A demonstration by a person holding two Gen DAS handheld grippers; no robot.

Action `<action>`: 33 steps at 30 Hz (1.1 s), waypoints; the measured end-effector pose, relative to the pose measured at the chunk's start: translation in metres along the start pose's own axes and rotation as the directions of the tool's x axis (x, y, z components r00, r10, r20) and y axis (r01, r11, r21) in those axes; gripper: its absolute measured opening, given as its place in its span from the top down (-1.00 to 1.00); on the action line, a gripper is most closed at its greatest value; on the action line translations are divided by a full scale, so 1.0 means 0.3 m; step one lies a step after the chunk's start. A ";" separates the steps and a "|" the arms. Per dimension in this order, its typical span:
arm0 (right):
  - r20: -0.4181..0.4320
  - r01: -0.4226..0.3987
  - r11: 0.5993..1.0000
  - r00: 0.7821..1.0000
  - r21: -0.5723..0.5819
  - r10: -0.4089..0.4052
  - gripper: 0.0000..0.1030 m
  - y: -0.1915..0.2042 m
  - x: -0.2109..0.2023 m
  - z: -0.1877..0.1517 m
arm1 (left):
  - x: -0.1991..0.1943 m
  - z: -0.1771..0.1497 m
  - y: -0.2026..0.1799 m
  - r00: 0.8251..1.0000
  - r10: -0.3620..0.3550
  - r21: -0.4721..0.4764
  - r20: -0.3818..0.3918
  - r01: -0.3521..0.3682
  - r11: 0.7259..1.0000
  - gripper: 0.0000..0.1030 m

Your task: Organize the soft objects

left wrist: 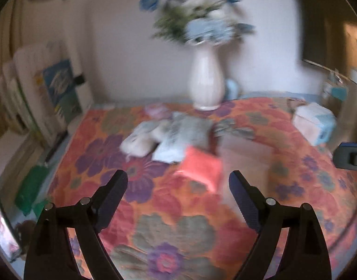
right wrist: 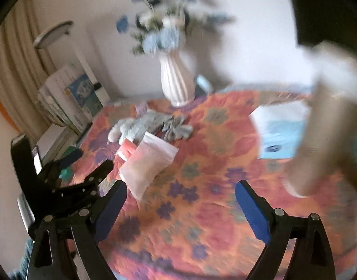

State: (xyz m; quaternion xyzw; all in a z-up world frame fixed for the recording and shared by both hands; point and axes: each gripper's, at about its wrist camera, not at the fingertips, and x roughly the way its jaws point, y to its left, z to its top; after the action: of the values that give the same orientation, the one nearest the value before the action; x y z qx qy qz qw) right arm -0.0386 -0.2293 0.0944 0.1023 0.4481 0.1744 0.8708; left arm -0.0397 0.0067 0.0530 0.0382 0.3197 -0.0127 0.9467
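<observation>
Several soft items lie in a heap on the flower-patterned tablecloth (left wrist: 169, 233): a white plush piece (left wrist: 138, 143), a grey-blue soft pack (left wrist: 185, 135) and a coral pink pack (left wrist: 199, 168). My left gripper (left wrist: 178, 176) is open just short of the pink pack, with nothing between its fingers. In the right wrist view the pink and white pack (right wrist: 148, 163) lies ahead to the left, and crumpled grey cloth (right wrist: 178, 130) lies behind it. My right gripper (right wrist: 182, 186) is open over bare tablecloth (right wrist: 201, 210). The left gripper (right wrist: 89, 161) shows at the left. Both views are blurred.
A white vase (left wrist: 207, 81) of blue flowers stands at the table's back edge. A blue and white tissue pack (left wrist: 316, 123) sits at the right. A large blurred beige shape (right wrist: 330, 121) fills the right of the right wrist view. Stacked boxes (left wrist: 50, 88) lean at the left.
</observation>
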 end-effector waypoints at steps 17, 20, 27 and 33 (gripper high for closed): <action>-0.037 0.160 0.976 0.987 0.145 -0.156 -0.81 -0.112 0.274 -0.007 | 0.057 -0.042 0.039 0.996 -0.073 -0.060 -0.049 0.071 0.996 -0.72; -0.031 0.142 0.975 0.990 0.169 -0.139 -0.82 -0.128 0.272 -0.006 | 0.054 -0.044 0.052 0.995 -0.085 -0.079 -0.046 0.081 0.994 -0.73; -0.046 0.171 0.977 0.985 0.129 -0.167 -0.86 -0.098 0.281 -0.003 | 0.054 -0.045 0.062 0.995 -0.089 -0.096 -0.046 0.085 0.992 -0.74; -0.047 0.167 0.979 0.986 0.120 -0.163 -0.86 -0.095 0.287 -0.001 | 0.059 -0.044 0.061 0.994 -0.094 -0.091 -0.052 0.089 0.992 -0.75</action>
State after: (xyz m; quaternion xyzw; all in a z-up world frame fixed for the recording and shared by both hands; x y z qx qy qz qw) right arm 0.0135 -0.2214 0.0205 0.1154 0.4809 0.0754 0.8659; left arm -0.0329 0.0261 0.0330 -0.0182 0.3480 -0.0408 0.9364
